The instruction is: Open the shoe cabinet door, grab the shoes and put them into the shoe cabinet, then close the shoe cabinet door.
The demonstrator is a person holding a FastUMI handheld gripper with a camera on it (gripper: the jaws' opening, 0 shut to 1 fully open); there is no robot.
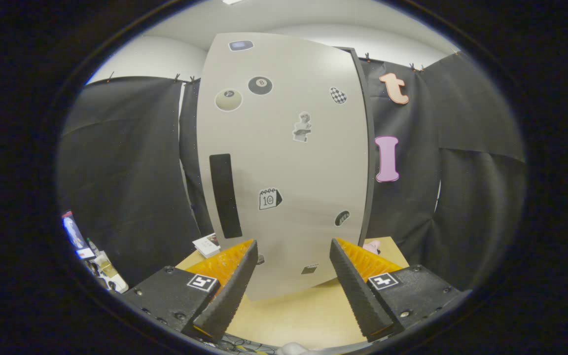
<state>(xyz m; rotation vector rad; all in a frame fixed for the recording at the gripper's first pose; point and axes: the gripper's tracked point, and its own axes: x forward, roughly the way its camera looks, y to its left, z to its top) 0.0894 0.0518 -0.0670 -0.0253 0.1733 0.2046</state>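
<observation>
one shoe cabinet door (284,162) bearing nine stickers, one dark handle strip (225,195), one wooden table (294,315)

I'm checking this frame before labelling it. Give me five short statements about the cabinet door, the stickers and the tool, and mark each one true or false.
1. The shoe cabinet door is closed. True.
2. The tool is shut on the dark vertical handle. False: its fingers are spread apart and hold nothing, and the handle lies beyond the left finger.
3. An eight-ball sticker sits near the top of the door. True.
4. The door stands on a dark metal floor. False: it stands on a light wooden table.
5. A calendar sticker is on the door, to the right of the handle. True.
</observation>
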